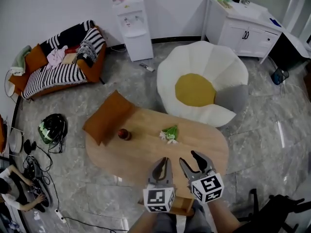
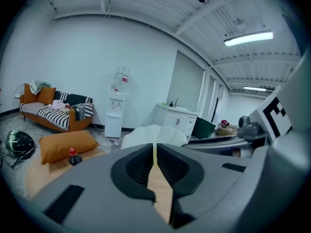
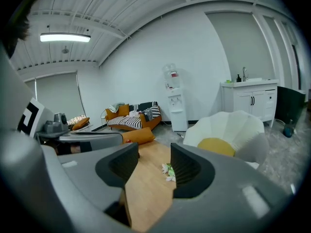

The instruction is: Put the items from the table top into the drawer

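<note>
— How are we set?
— We are over the near end of the desk (image 1: 209,142), with both tools side by side. Our left hand-held gripper (image 1: 164,162) has its jaws drawn together with nothing in them. Our right hand-held gripper (image 1: 188,158) has its jaws partly apart and is also empty.
— And the things we must move?
— They are on the desk top. The flower sprig (image 1: 170,134) lies straight ahead of us, past the middle. The small red-capped bottle (image 1: 123,134) stands upright well off to the left, just beside the orange cushion (image 1: 108,116) at the desk's far-left edge.
— Which do we take first?
— The sprig, we think. In the right gripper view it sits in the gap between the jaws, close to the right-hand one, so that arm is lined up. Its long axis runs roughly away from us, leaves at the far end, so the jaws would close across it.
— And the drawer (image 1: 182,207)?
— We take the wooden piece under our wrists for it, though little shows
</note>
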